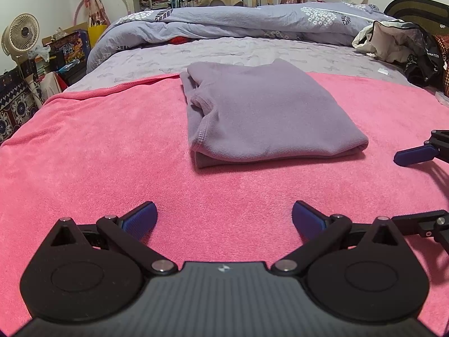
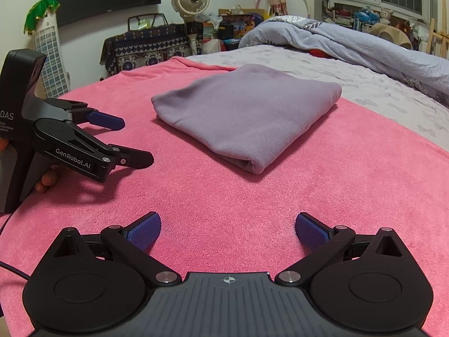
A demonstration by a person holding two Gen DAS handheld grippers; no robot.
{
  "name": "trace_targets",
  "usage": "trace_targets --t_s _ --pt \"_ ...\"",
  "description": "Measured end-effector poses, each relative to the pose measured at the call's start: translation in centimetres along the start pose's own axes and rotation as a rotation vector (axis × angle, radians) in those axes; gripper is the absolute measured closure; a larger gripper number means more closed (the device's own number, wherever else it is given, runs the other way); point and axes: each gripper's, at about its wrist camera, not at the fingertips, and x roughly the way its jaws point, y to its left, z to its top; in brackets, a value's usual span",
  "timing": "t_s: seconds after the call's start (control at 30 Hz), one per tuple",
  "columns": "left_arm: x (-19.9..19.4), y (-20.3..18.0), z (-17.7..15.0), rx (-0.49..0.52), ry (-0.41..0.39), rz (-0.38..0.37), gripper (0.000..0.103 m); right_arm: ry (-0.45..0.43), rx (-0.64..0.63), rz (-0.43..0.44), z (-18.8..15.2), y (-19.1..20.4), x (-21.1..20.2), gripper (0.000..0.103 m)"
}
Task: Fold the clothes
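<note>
Garment: a folded lilac fleece garment (image 1: 269, 112) is lying flat on the pink towel (image 1: 98, 146), a stitched hem showing along its left fold in the left wrist view.
Landmark: the pink towel is covering the near end of the bed, over a grey patterned sheet (image 1: 224, 50).
Left gripper (image 1: 224, 217): it is hovering low over the pink towel, near the garment's close edge but not touching it; its blue pads (image 1: 140, 219) are standing wide apart, gripping nothing.
Right gripper (image 2: 228, 229): it is sitting just above the pink towel, facing the garment's corner fold, fingers spread and empty.
Person: fingers (image 2: 49, 178) are showing under the left gripper's handle, at the towel's left side in the right wrist view.
Beyond the towel: a bunched grey duvet (image 1: 238, 22) is lying across the far end of the bed.
</note>
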Motion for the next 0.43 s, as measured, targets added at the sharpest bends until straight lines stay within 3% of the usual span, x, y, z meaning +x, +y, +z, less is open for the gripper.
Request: trace_targets --t_s 0.43 --pt "0.13 -0.07 0.3 -0.007 0.0 -0.001 0.0 -0.002 0.002 0.005 0.11 -0.21 -0.01 0.0"
